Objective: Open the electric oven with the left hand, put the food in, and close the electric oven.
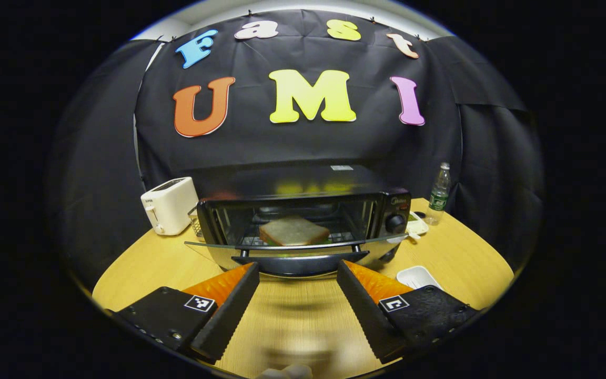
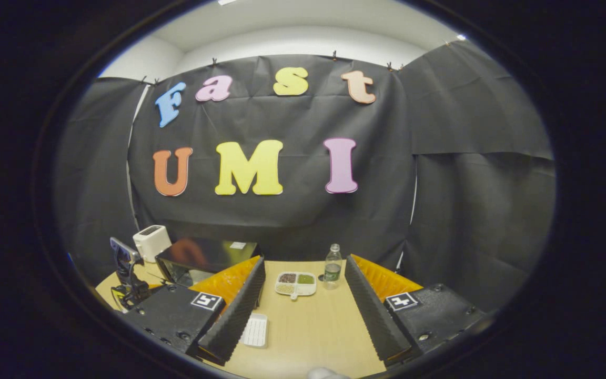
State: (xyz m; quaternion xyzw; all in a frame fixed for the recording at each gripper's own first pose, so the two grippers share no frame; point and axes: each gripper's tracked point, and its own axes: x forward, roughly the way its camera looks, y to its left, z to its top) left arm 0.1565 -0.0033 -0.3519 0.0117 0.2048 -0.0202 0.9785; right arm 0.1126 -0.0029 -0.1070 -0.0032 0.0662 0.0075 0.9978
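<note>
**Inspector:** Two of three steps appear complete. Nearest the lens in the left gripper view, the left gripper [image 1: 298, 273] has its fingers spread wide with nothing between them, poised just short of the oven door [image 1: 295, 246].

**Clerk:** And the door itself?

**Inspector:** Lowered, close to level, its handle [image 1: 300, 258] facing the gripper but not touched. Beyond it, inside the electric oven [image 1: 303, 210], the bread slice [image 1: 293, 231] lies on the rack. I judge opening and loading done; closing is outstanding.

**Clerk:** The other hand?

**Inspector:** The right gripper [image 2: 303, 279] is likewise spread and holds nothing, over the wooden table [image 2: 308, 326], well apart from the oven. A white tray [image 2: 255, 330] lies beside its near finger; farther off stand a divided dish [image 2: 295, 283] and a water bottle [image 2: 332, 267].

**Clerk:** Anything else noted?

**Inspector:** A white toaster [image 1: 170, 205] beside the oven's far flank. Not involved.
</note>
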